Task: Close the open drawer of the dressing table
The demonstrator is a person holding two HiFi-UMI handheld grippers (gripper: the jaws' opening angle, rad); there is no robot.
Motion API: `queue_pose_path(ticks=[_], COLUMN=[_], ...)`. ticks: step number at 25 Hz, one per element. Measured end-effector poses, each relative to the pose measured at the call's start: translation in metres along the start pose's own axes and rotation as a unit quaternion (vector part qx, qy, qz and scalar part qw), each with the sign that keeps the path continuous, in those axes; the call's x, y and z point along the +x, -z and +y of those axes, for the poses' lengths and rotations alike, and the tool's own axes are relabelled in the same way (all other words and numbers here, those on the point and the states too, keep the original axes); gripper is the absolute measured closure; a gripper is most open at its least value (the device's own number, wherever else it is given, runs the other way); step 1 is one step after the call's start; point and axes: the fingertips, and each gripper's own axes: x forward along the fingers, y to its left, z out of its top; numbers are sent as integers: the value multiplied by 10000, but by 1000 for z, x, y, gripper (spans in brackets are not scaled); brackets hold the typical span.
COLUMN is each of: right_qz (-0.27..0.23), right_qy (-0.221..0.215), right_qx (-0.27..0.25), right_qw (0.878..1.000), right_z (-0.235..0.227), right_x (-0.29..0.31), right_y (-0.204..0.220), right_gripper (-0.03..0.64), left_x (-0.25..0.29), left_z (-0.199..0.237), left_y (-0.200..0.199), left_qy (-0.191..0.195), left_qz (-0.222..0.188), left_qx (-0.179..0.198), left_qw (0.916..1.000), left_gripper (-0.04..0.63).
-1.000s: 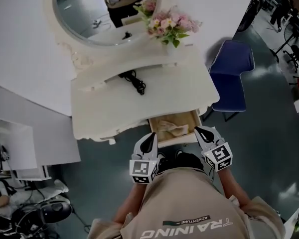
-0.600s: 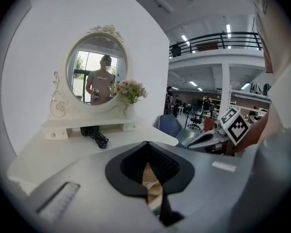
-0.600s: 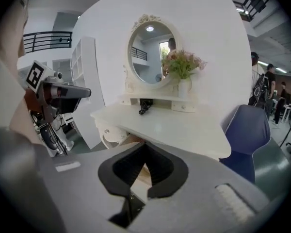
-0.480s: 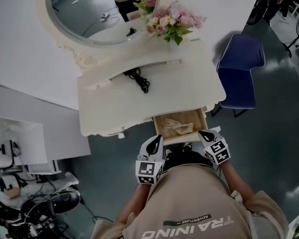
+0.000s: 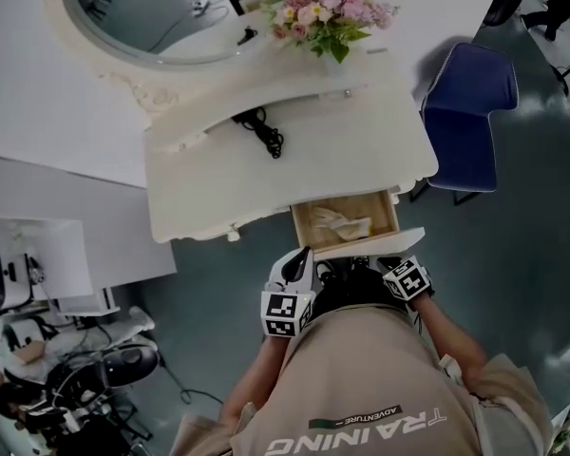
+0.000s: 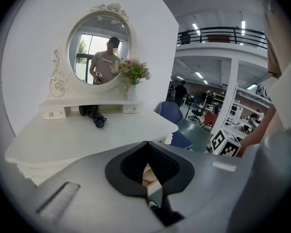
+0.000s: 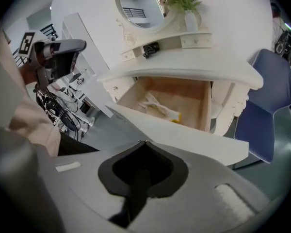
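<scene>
The drawer stood open under the dressing table's front right edge. Left gripper and right gripper, jaws pressed together, empty, were best laid against its front and pushed squarely.

Bright, even indoor light; gripper views fisheye-warped, dark-vignetted.

Cream dressing table: drawer is standing open, left gripper and right gripper hovering near its front.
</scene>
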Motion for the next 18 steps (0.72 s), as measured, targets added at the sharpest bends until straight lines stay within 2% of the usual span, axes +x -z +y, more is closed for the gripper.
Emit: queue_pose_path(ticks=[3, 7, 11, 16, 18], right_qz=[206, 390, 422, 477, 508], right_qy=[130, 143, 178, 232, 241], right_qx=[115, 267, 362, 436, 412], right_qw=[9996, 9988, 9983, 9976, 9976], right_z=[-9, -18, -20, -20, -21], right_x=[12, 23, 26, 23, 24], right_y=[13, 23, 24, 20, 15], right_gripper=[614, 614, 614, 614, 614], left_x=[0, 2, 5, 4, 6], left_z=[0, 3, 10, 21, 26], left_y=[2, 2, 2, 6, 7], left_qy=[17, 16, 6, -88, -84], left_qz=[53, 29, 5, 53, 49], left_qx=[29, 375, 263, 299, 172], left_qw=[10000, 9993, 9997, 9995, 9998], left_gripper=[577, 577, 577, 577, 577])
